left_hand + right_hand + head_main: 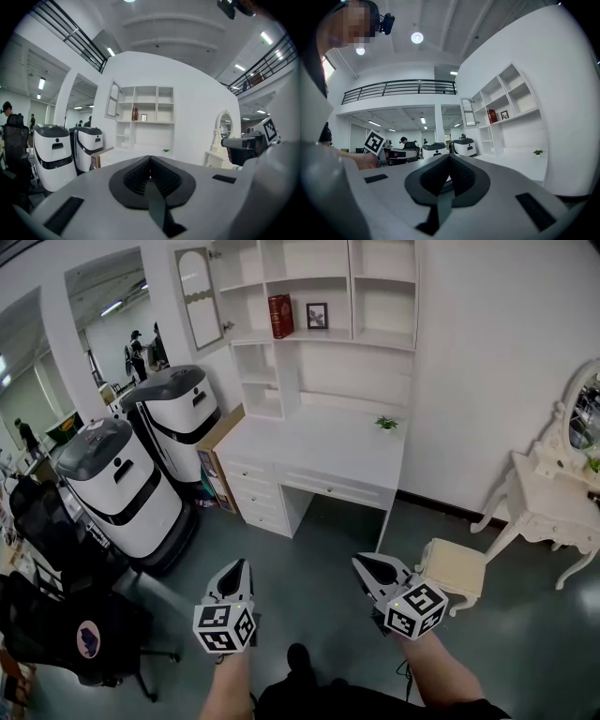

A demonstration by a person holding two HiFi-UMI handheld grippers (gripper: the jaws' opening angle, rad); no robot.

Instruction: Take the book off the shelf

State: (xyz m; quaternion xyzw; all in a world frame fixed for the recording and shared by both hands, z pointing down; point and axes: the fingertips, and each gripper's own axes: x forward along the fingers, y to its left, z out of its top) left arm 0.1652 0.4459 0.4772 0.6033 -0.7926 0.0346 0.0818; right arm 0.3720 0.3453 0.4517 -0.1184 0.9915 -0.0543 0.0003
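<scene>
Above the desk (309,442), which is standing all white, the book (280,316) is showing dark red on the white shelf (382,306), and the frame (317,315) is looking black. On the desk a small plant (386,423) is showing green. Left of the desk, two machines (117,488) are wearing white bodies with dark grey lids and black bands. Right of the desk the chair (453,568) is looking cream. The left gripper (241,565) and the right gripper (360,561) are showing pale grey, their cubes (225,627) carrying black-and-white squares.
</scene>
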